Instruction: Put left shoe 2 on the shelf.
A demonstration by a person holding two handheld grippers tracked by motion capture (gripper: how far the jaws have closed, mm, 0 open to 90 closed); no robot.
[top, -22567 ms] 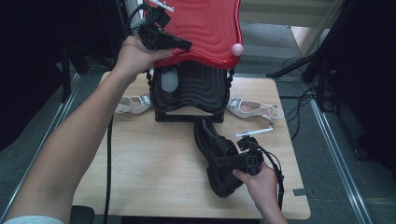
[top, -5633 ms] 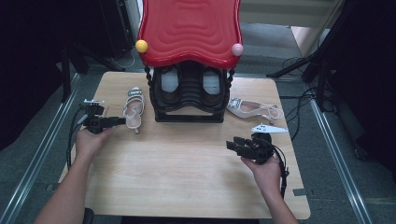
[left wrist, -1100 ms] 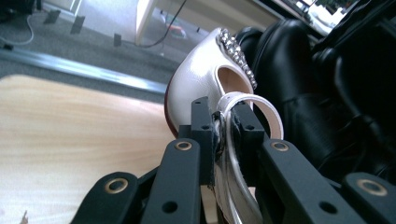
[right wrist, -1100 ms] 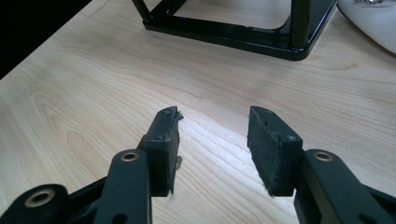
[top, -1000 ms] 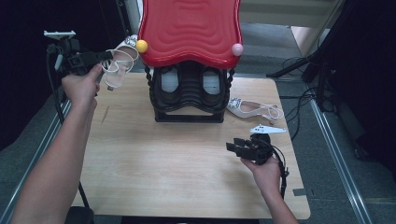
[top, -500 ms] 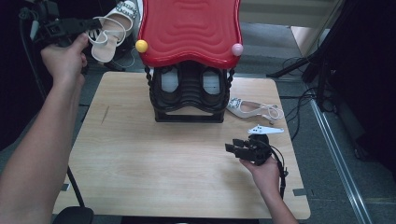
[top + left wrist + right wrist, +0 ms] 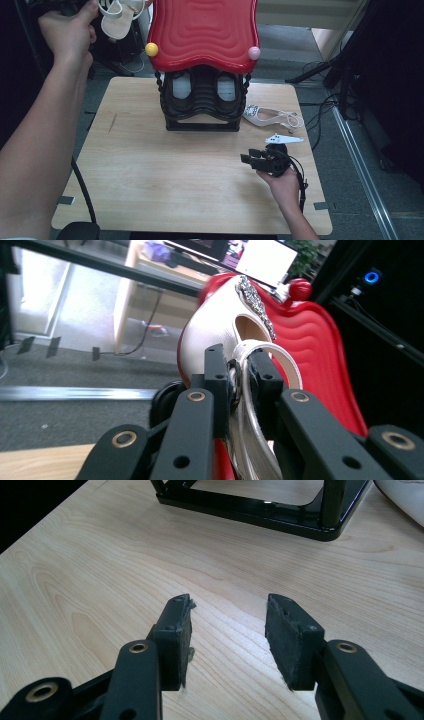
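The left gripper (image 7: 240, 382) is pinched on the strap of a white sandal (image 7: 220, 335), its two black jaws pressed against the thin band from either side, with nothing more than the strap between them. In the high view the left hand (image 7: 67, 30) is raised at the upper left corner, off the table's far left edge, and the sandal (image 7: 117, 20) hangs from it in the air, just left of the red lid (image 7: 202, 32) of the shoe rack. In the left gripper view the shoe's jewelled trim runs along its upper edge, and the ribbed red lid lies right behind it. The black shoe rack (image 7: 202, 102) stands at the far middle of the wooden table (image 7: 150, 175). A second white sandal (image 7: 272, 116) lies on the table just right of the rack. The right gripper (image 7: 252, 159) rests low on the table near the right front, held in the right hand (image 7: 285, 182); its jaws stand spread apart with bare wood between them and touch no shoe.
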